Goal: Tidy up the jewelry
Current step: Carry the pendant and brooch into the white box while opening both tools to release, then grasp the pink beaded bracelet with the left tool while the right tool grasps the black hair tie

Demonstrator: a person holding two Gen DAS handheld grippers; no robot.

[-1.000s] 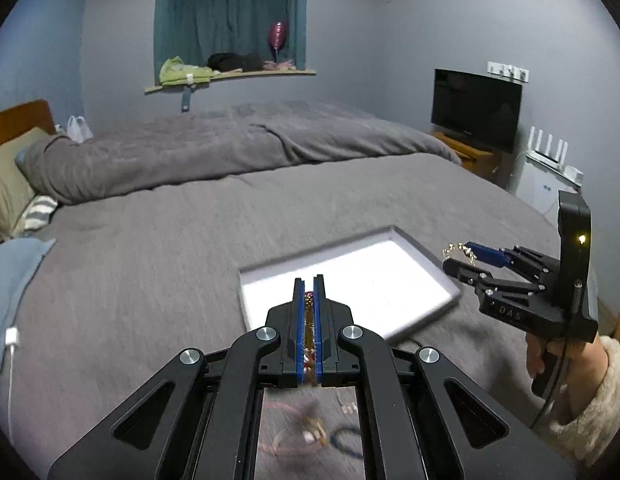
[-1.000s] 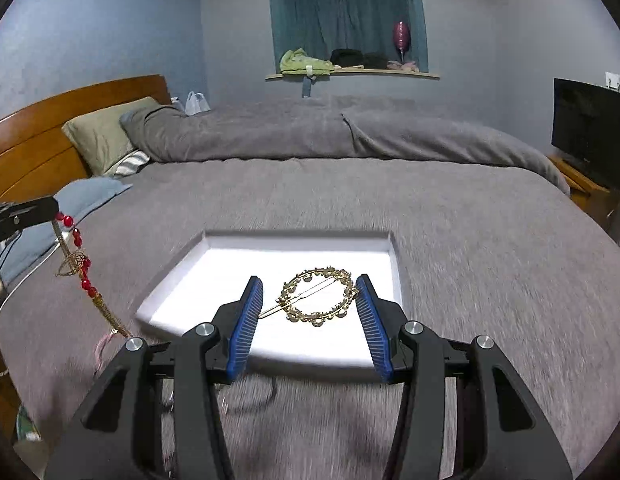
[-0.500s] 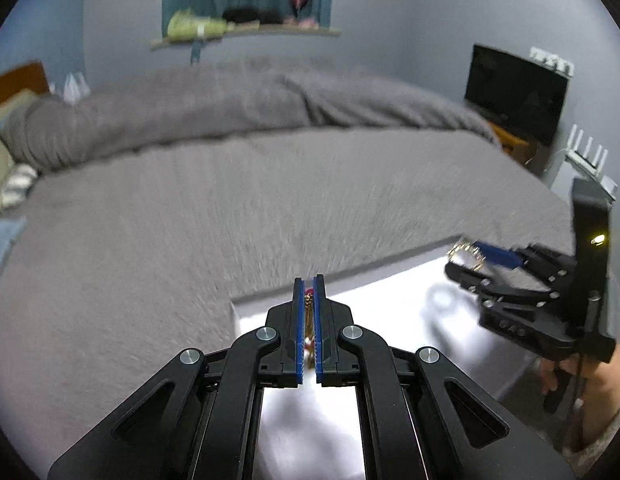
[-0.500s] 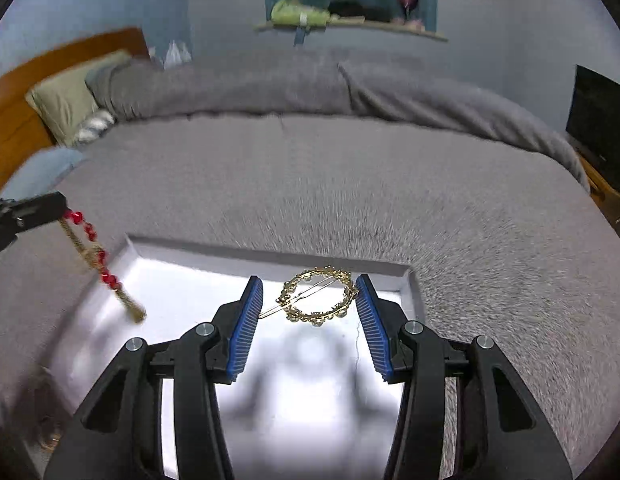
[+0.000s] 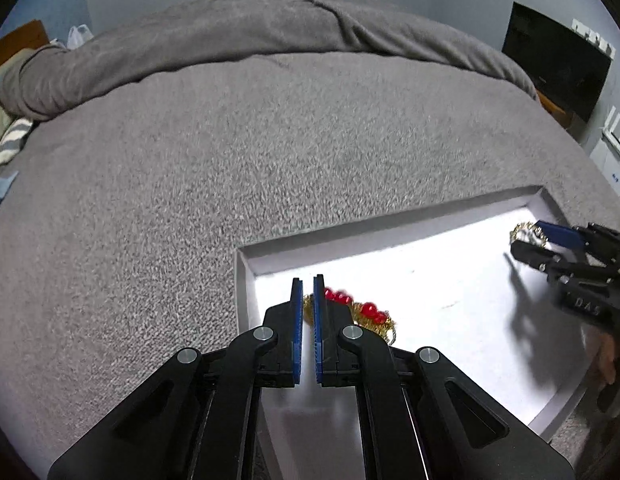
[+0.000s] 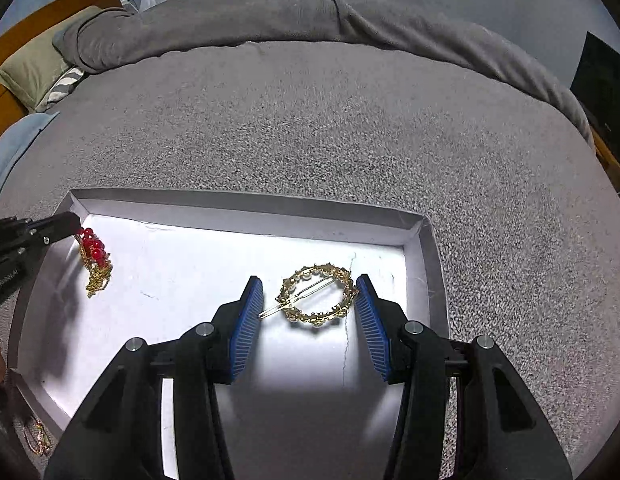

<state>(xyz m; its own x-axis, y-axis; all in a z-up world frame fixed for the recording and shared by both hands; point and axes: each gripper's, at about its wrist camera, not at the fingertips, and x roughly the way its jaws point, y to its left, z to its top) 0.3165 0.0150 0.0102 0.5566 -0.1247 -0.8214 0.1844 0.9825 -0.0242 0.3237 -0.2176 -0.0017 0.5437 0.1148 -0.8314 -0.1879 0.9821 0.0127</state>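
A white shallow tray (image 5: 390, 236) (image 6: 245, 208) lies on the grey bed. My left gripper (image 5: 307, 284) hangs over the tray's left end with its jaws slightly apart; a gold chain with red beads (image 5: 362, 312) (image 6: 94, 256) lies heaped on the tray floor just under and right of its tips. My right gripper (image 6: 310, 292) (image 5: 528, 238) is low over the tray's right part. A round gold hair clip (image 6: 318, 294) sits between its wide blue pads; its right rim touches the right pad, its pin reaches toward the left pad.
The grey bedspread (image 5: 229, 160) surrounds the tray. More loose jewelry (image 6: 37, 438) lies on the bed by the tray's near left corner. Pillows (image 6: 33, 68) and a headboard are far left; a TV (image 5: 558, 68) stands right.
Both grippers have dropped down over the tray. The left jaws have parted and the beaded chain, earlier hanging from them, now lies heaped on the tray floor.
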